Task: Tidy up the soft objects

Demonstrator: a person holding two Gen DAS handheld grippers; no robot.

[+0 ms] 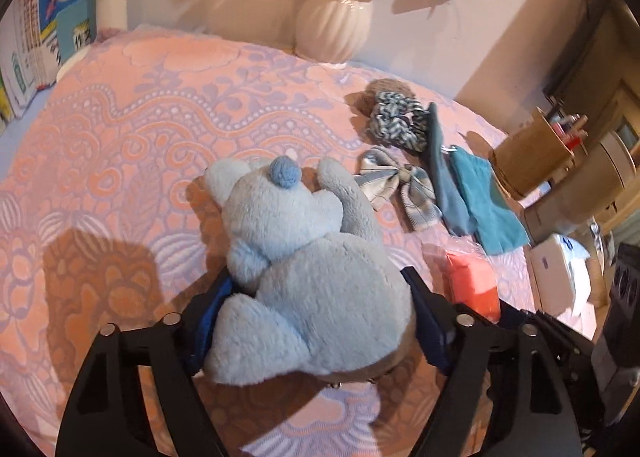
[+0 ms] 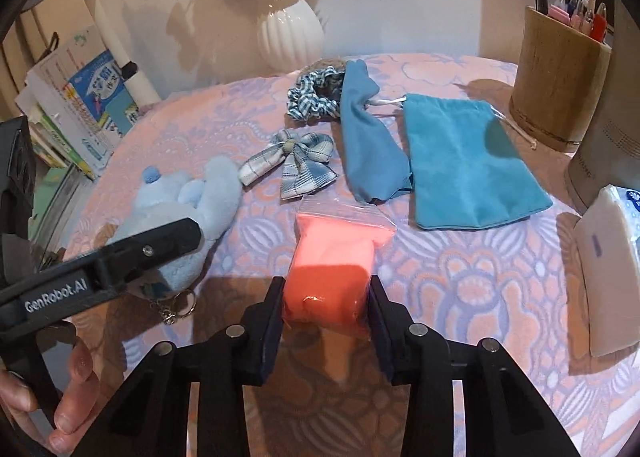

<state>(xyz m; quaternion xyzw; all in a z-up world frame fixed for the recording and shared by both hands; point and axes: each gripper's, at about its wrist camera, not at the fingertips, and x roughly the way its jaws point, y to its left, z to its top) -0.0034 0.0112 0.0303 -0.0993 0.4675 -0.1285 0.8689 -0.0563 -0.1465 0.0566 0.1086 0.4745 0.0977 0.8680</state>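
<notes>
My left gripper [image 1: 316, 317] is shut on the body of a light blue plush bear [image 1: 296, 265], which lies on the pink patterned cloth [image 1: 120, 129]; the bear also shows in the right wrist view [image 2: 200, 201] with its keyring. My right gripper [image 2: 326, 297] is shut on an orange soft block in a clear bag [image 2: 332, 269], also seen in the left wrist view [image 1: 472, 281]. Beyond lie a plaid bow [image 2: 296, 161], a plaid scrunchie [image 2: 316, 95], a folded blue cloth [image 2: 368, 137] and a teal pouch [image 2: 468, 161].
A white ribbed vase [image 2: 290, 35] with flowers stands at the back. A wooden pen holder [image 2: 560, 93] and a tissue pack [image 2: 608, 269] are at the right. Books [image 2: 80, 113] are stacked at the left edge.
</notes>
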